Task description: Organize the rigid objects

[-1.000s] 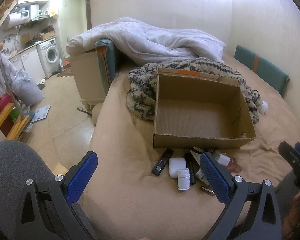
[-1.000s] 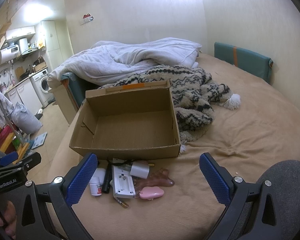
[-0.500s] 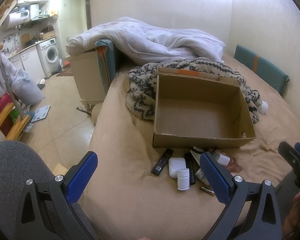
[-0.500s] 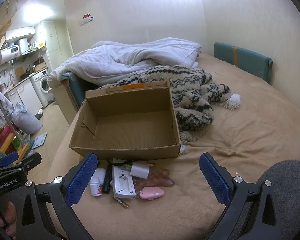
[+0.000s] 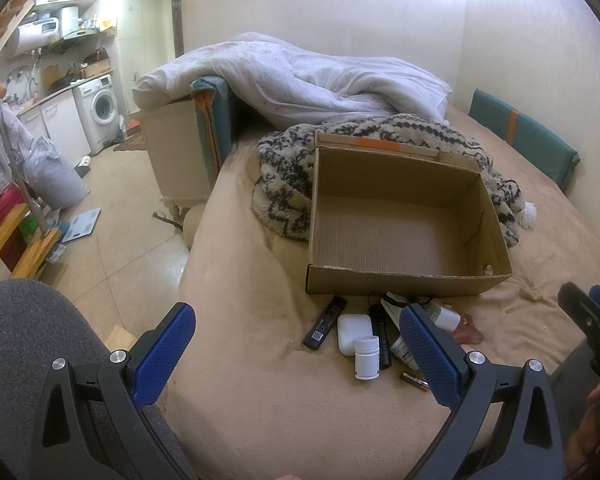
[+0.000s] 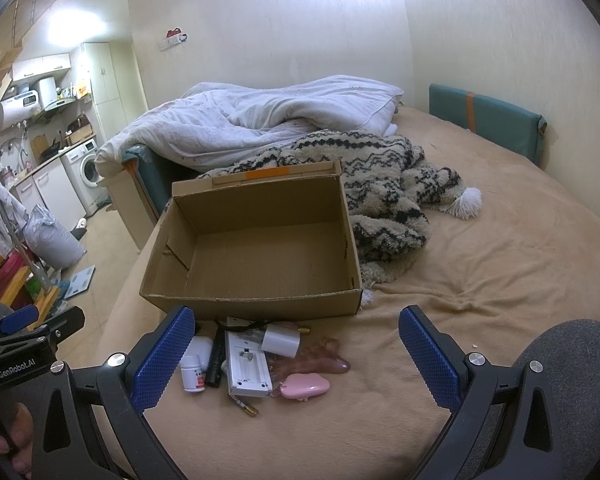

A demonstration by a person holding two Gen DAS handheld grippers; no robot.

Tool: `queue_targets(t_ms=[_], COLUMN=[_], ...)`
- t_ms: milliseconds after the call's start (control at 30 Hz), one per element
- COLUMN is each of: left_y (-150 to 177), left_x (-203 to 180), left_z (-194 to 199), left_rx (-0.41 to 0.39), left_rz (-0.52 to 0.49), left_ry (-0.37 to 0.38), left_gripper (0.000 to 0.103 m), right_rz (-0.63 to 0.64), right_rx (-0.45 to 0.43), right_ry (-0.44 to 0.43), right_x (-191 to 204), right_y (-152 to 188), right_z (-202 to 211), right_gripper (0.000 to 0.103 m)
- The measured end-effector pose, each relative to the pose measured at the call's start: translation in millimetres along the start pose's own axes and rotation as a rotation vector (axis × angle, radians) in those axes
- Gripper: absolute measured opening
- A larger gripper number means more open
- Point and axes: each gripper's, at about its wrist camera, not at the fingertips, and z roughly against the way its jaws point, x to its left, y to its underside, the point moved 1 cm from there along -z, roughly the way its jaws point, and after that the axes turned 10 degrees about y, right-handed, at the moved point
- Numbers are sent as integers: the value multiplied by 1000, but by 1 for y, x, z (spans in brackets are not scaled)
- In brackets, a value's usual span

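An open, empty cardboard box [image 5: 404,280] [image 6: 256,300] sits on the tan bed. In front of it lie small items: a white pill bottle [image 5: 366,357] [image 6: 192,372], a white earbud case [image 5: 354,332], a black remote [image 5: 325,322], a black stick [image 5: 380,332] [image 6: 216,364], a white device [image 6: 246,364], a white charger [image 6: 280,340], a pink case [image 6: 304,386], a battery [image 6: 244,405]. My left gripper [image 5: 296,354] is open and empty, short of the items. My right gripper [image 6: 296,354] is open and empty above them.
A patterned woolly blanket [image 6: 384,196] and a white duvet [image 5: 308,80] lie behind the box. A teal cushion [image 6: 484,120] stands at the wall. The bed's left edge drops to a tiled floor [image 5: 112,232] with a scale and bags.
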Motion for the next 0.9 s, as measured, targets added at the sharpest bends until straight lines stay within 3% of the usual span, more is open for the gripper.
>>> queue_targets(t_ms=[267,500,700,800,900], left_y=[1,-8,-30,-39,-40], left_x=[1,4,9,13,20], left_z=[-4,-28,-58,-78,-113], left_rx=[21,120,203,264,403], left_rz=[1,-17,-20,-26,9], left_ry=[-7,-58,-59,-20,16], left_gripper=[102,102,102,102,102], right_rz=[-2,-14,-7,2,4], right_rx=[13,86,147,190,251], right_ry=[-4,-38,-50,-69,-93], right_x=[0,2,7,12,14], right_y=[-2,-8,-17,-24,-28], right_z=[-1,-25,-56,-73,-93], right_gripper=[103,103,103,103,103])
